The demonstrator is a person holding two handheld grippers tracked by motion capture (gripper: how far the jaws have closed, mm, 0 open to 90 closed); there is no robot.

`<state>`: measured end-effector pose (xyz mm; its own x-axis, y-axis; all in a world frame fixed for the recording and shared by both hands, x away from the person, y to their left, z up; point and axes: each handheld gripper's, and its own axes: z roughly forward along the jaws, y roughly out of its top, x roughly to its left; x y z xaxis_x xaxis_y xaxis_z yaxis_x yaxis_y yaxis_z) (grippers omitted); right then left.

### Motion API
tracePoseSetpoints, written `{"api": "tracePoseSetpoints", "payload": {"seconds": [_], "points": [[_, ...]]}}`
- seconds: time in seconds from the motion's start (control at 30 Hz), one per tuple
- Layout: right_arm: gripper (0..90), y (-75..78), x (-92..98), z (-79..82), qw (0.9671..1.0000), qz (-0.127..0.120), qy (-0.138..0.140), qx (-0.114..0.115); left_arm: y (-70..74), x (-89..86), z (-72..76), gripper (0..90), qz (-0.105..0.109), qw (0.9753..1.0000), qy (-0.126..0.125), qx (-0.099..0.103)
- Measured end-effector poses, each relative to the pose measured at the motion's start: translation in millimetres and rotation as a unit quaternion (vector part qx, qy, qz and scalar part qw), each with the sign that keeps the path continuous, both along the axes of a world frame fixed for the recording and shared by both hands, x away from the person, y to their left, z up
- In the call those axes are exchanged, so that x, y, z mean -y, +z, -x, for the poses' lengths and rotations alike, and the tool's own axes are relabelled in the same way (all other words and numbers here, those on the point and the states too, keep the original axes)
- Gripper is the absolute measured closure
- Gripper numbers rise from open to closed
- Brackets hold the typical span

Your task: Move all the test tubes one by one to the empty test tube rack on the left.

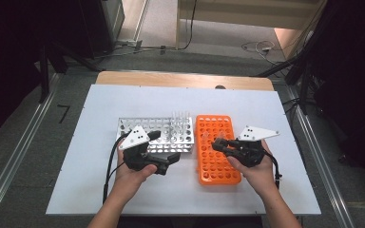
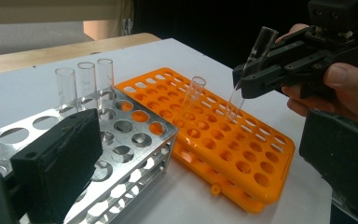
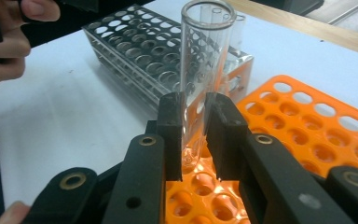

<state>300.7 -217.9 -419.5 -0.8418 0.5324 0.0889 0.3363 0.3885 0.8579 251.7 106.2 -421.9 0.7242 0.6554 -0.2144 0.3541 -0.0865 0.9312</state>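
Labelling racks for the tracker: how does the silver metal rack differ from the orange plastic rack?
The silver metal test-tube rack is an open frame of stacked plates; the orange plastic test-tube rack is low and flat. The metal rack's holes are larger and fewer. Several clear glass tubes stand in the metal one, a single tube in the orange. Both sit side by side on the white tabletop.

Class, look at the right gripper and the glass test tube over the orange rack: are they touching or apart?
Touching. In the right gripper view, the right gripper has both black jaws pressed against the sides of the test tube, with no gap, above the orange rack.
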Motion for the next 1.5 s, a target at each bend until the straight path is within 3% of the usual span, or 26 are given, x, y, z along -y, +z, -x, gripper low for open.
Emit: {"api": "tracePoseSetpoints", "payload": {"seconds": [1.13,1.3,1.5], "points": [[74.3,-7.4,-50.6,23.6,0.9965,0.021,0.080,-0.012,2.9,23.1,9.0,0.1,0.001,0.9993,-0.039,-0.001],[74.3,-8.9,-55.9,26.3,0.9957,0.024,0.089,-0.012,2.8,28.5,11.2,6.0,-0.007,0.9991,-0.043,0.001],[74.3,-10.6,-61.9,30.0,0.9946,0.029,0.098,-0.016,2.1,34.1,12.7,20.2,-0.014,0.9989,-0.044,-0.002]]}}
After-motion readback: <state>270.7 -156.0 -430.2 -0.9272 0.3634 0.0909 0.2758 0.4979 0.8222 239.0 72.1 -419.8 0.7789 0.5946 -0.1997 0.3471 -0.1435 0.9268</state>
